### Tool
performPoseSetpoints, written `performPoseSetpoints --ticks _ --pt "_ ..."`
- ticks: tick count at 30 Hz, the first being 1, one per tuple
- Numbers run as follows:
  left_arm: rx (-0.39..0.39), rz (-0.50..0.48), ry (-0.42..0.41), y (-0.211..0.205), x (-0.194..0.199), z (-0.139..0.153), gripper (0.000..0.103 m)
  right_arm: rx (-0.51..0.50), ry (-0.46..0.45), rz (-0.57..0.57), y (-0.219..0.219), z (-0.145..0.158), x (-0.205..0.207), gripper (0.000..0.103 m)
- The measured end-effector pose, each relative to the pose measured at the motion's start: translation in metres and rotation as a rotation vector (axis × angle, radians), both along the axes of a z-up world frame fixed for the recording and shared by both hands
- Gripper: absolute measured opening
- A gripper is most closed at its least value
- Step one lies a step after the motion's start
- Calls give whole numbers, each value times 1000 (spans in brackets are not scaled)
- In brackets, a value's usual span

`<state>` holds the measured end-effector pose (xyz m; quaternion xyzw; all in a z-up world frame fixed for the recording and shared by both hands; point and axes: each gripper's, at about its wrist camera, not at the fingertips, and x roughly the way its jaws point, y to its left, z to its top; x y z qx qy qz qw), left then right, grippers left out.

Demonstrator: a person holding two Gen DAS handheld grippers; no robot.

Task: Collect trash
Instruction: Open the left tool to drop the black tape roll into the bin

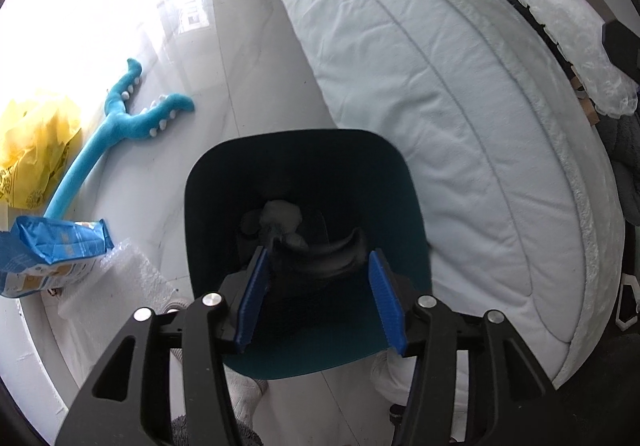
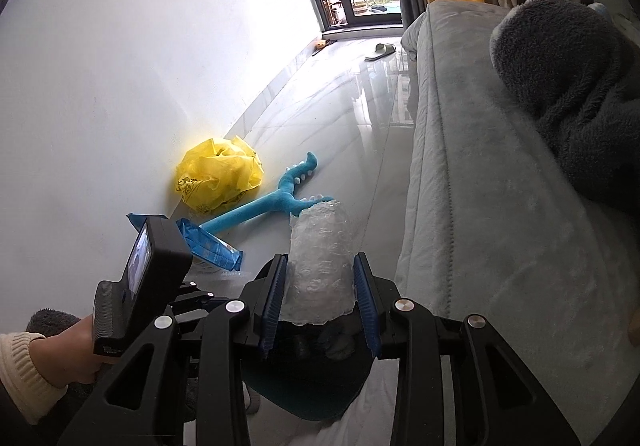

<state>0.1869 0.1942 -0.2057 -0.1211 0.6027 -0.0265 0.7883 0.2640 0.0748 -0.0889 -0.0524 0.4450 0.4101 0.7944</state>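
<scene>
My left gripper (image 1: 318, 278) points down into a dark teal bin (image 1: 400, 213), its blue pads apart. In the bin below them lie a black curved piece (image 1: 320, 258) and crumpled grey-white scraps (image 1: 280, 213); the pads press on nothing. My right gripper (image 2: 320, 286) is shut on an upright roll of clear bubble wrap (image 2: 320, 258), held over the same bin (image 2: 304, 390). The left wrist view shows that roll (image 1: 572, 33) at the upper right, over the bed.
On the glossy floor by the wall lie a yellow plastic bag (image 2: 218, 175), a blue plush toy (image 2: 280, 201), a blue packet (image 2: 212, 244) and a bubble wrap sheet (image 1: 132, 278). A white mattress (image 1: 440, 105) with a grey blanket (image 2: 568, 85) borders the right. A cream-sleeved hand (image 2: 60, 354) holds the left gripper.
</scene>
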Motion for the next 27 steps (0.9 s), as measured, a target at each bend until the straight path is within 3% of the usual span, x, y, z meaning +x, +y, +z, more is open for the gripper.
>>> performPoseSetpoints --ticks 1,6,14,27 --pt "7 3 4 3 -1 -1 66 -1 6 0 3 -2 0 35" --pt "8 11 -17 15 -7 4 71 -28 31 5 23 -19 6 35" --pt "-22 60 -177 42 -18 35 77 -116 83 12 47 -61 8 35" --pt "27 107 -424 67 -33 87 82 -189 154 45 80 -99 -1 35"
